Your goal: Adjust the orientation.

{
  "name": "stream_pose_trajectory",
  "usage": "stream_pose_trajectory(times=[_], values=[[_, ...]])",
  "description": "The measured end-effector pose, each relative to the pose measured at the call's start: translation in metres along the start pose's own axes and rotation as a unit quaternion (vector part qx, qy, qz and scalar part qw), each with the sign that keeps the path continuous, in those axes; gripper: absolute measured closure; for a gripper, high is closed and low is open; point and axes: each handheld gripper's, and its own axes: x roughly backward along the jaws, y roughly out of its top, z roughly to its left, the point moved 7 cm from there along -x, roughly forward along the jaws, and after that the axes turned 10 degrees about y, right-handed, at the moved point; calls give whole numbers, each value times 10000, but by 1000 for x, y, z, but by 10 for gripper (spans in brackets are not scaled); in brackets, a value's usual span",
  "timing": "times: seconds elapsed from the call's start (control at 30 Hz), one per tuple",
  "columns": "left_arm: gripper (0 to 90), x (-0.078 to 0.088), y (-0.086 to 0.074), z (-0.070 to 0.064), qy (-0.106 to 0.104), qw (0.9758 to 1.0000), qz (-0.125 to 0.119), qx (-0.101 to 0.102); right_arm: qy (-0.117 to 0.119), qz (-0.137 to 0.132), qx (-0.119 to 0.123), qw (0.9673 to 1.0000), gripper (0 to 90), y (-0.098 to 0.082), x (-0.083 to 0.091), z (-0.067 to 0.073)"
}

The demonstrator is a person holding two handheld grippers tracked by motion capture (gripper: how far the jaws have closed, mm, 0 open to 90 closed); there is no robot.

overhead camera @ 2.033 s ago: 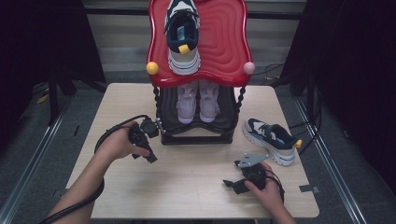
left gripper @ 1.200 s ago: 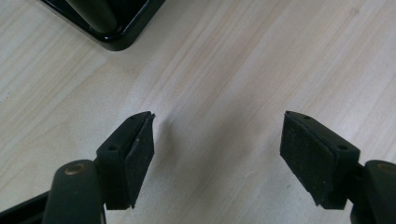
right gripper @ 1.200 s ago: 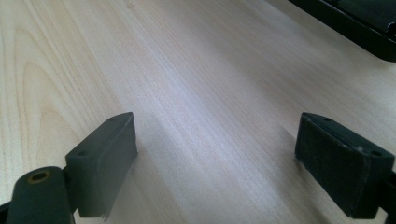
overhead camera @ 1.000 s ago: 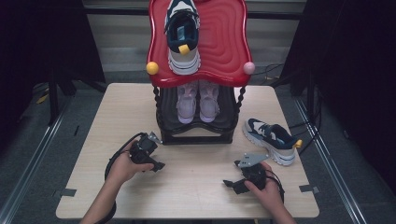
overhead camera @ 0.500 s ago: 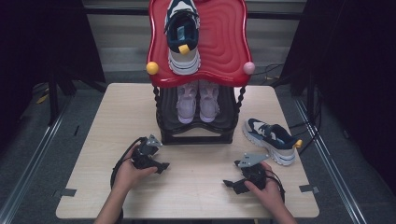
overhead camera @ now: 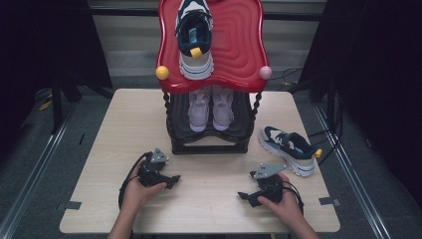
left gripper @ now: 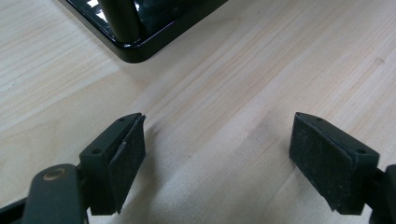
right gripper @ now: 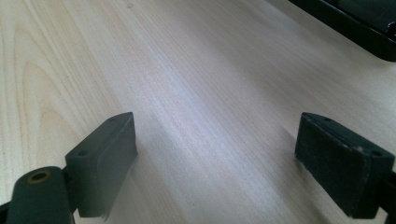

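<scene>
A two-tier shoe rack (overhead camera: 209, 145) stands at the middle of a pale wooden desk (overhead camera: 99, 149), its wavy red top shelf (overhead camera: 239, 45) carrying a single navy-and-white sneaker (overhead camera: 195, 35), toe pointing away from the person. On the black lower shelf (overhead camera: 239, 134) beneath it sits a pair of lilac sneakers (overhead camera: 211, 107), side by side and touching. A second navy-and-white sneaker (overhead camera: 288, 148) lies on the desk just right of the rack's base, sole down, apart from the rack.

Near the front edge, the person's hands rest on the desk with a tool in each. The left hand-held gripper (overhead camera: 171, 180) lies just in front of the rack's left corner, its jaws having just been opening and now set wide with nothing but bare wood between them; in the left gripper view (left gripper: 212, 149) the rack's black base corner (left gripper: 135, 49) shows close ahead. The right hand-held gripper (overhead camera: 245, 196) sits well right of it, jaws likewise spread wide over empty desk in the right gripper view (right gripper: 215, 154), where the rack's dark edge (right gripper: 359, 32) crosses the upper right corner.
</scene>
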Motion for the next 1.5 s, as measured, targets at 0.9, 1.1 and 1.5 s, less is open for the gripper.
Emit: stream_pose_trajectory(times=[0.9, 1.1, 1.5], values=[[144, 0, -4, 0, 88, 9994, -332, 36, 304, 832, 23, 9961, 199, 7, 16, -3], [144, 0, -5, 0, 92, 9994, -325, 57, 256, 750, -27, 9969, 213, 14, 26, -10], [145, 0, -5, -1, 92, 9994, -329, 68, -180, 395, -105, 9990, 232, 37, 65, -40]])
